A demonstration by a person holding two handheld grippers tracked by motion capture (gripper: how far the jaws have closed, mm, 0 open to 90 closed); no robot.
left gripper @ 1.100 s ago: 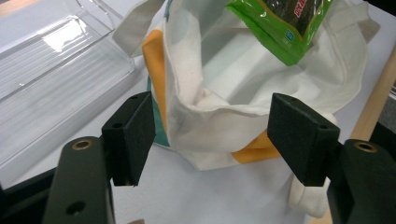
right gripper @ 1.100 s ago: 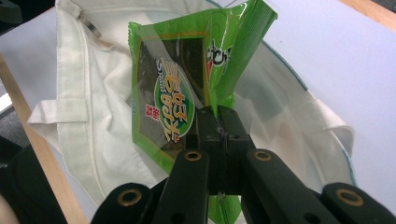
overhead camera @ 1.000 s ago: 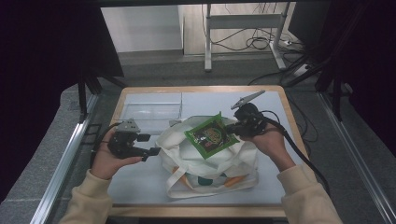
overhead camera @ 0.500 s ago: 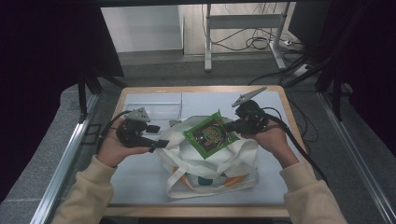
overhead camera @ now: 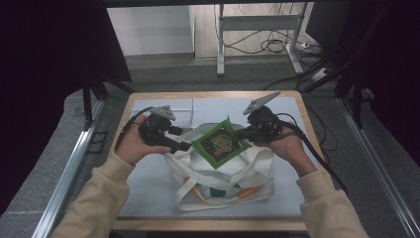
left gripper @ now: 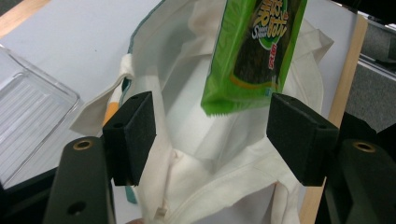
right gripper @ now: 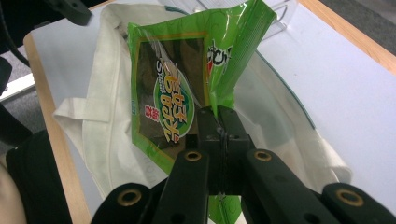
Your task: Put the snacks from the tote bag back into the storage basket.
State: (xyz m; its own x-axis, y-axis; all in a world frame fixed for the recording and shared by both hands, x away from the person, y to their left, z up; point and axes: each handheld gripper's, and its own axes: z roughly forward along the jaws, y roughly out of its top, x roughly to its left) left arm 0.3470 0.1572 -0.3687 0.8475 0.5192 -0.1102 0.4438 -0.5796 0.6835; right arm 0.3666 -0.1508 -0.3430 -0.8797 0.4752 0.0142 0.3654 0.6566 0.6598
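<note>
High view: at frame centre my right gripper [overhead camera: 243, 133] pinches a flat green snack packet [overhead camera: 220, 144] above the open white cloth tote bag [overhead camera: 223, 178] on the counter [overhead camera: 148, 198]; it isn't inside yet.

Left gripper view: my left gripper [left gripper: 210, 135] has its fingers [left gripper: 133, 133] apart, empty, the packet's lower corner hanging upper centre over the bag mouth.

Right gripper view: fingers [right gripper: 219, 128] clamped on the packet's edge. I judge lowering and releasing remain.

A clear tray [overhead camera: 178, 110] sits at the table's [overhead camera: 148, 198] far left part. Beyond the table, cables [overhead camera: 270, 45] lie on the floor by a metal stand [overhead camera: 257, 37].
</note>
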